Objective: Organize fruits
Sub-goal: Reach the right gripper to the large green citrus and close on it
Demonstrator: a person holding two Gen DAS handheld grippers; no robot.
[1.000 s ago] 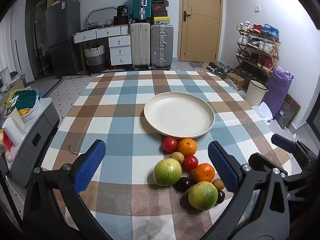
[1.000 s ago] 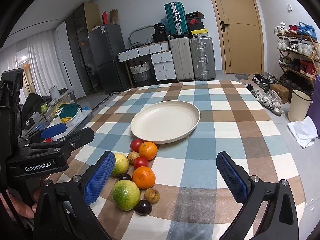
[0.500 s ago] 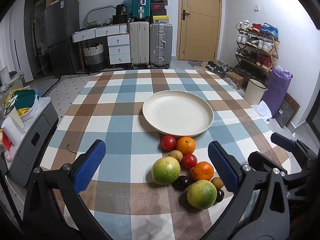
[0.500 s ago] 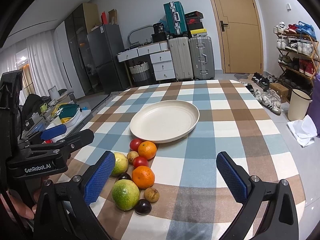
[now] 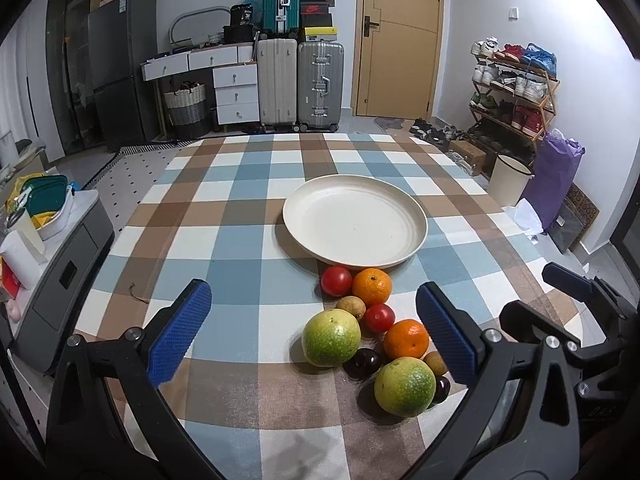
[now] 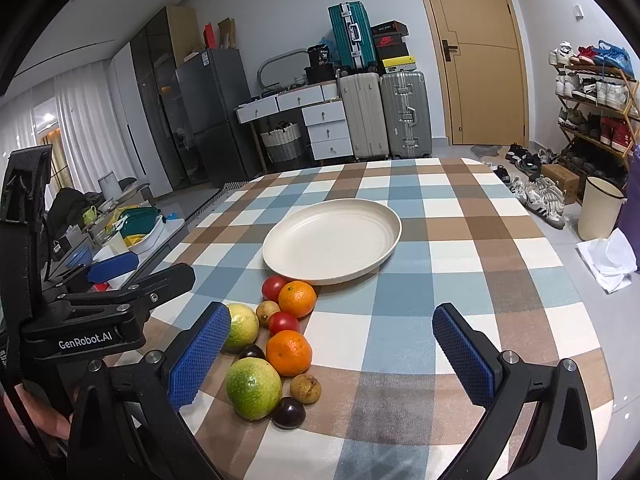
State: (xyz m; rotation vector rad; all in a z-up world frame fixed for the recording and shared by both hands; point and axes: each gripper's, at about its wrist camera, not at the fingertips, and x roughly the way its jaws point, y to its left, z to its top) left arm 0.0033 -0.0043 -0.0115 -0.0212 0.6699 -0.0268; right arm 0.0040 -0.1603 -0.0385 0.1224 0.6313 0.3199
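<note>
Over the last second almost nothing shifts: the fruit and the plate sit a touch higher in my left view, so I read the left claw as dipping or easing back slightly, while the right view barely moves. No fruit has changed place. To me that means the job is at its very start, with nothing lifted yet.

My left claw is spread wide and empty, held above the near edge of the surface, its gap framing the pile. My right claw is equally spread and empty, just to the right of the pile.

The fruit lies in a tight cluster just in front of the empty plate: two tomatoes, two oranges, two large green fruits, and some small brown and dark ones wedged between them.

The nearer green fruit and orange partly cover the dark fruits, so I cannot count those surely. The right claw's left finger cuts across the farther green fruit in its view. I cannot tell what the small brown fruits are.
</note>
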